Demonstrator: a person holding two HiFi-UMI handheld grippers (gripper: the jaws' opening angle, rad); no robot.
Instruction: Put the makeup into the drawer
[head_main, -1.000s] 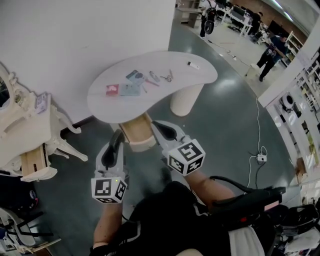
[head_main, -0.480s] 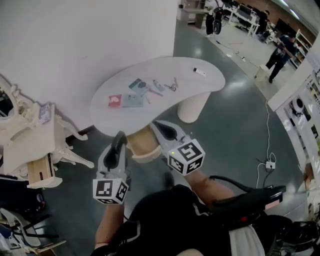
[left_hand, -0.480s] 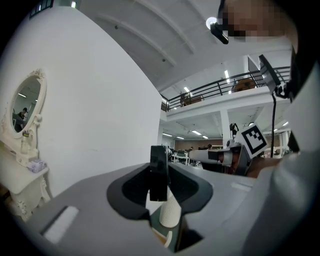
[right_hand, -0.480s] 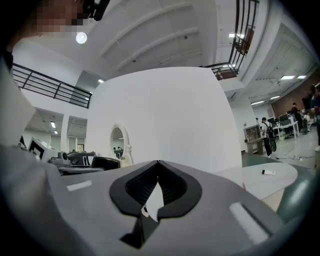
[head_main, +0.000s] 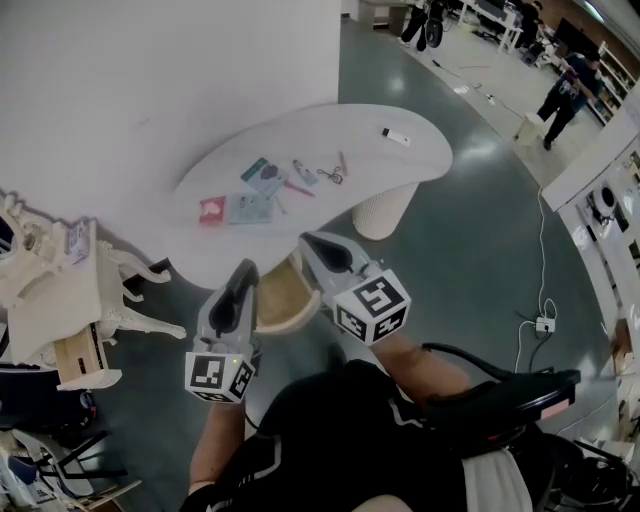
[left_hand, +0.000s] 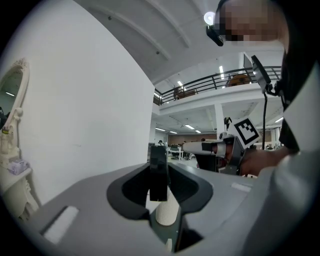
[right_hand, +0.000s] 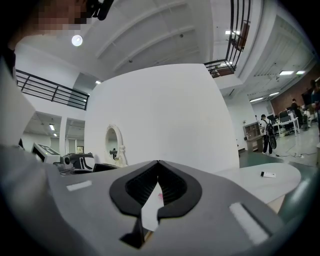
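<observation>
My head camera looks steeply down on my left tongs (head_main: 243, 272), right tongs (head_main: 308, 242) and the table (head_main: 420, 150). Each tongs' camera sits close behind its jaws, facing level; the right one shares that table.

table (head_main: 400, 165) white | wall (head_main: 150, 80) white | floor (head_main: 480, 250) dark grey-green | packet (head_main: 212, 209) red | marker cube (head_main: 372, 306) black-and-white squares

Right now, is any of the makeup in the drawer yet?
Nothing looks done: the makeup all lies on the white table. In hand: nothing; the left gripper and right gripper are empty, jaws together, short of the table. Left to do: picking up each piece and carrying it to the dresser.
</observation>
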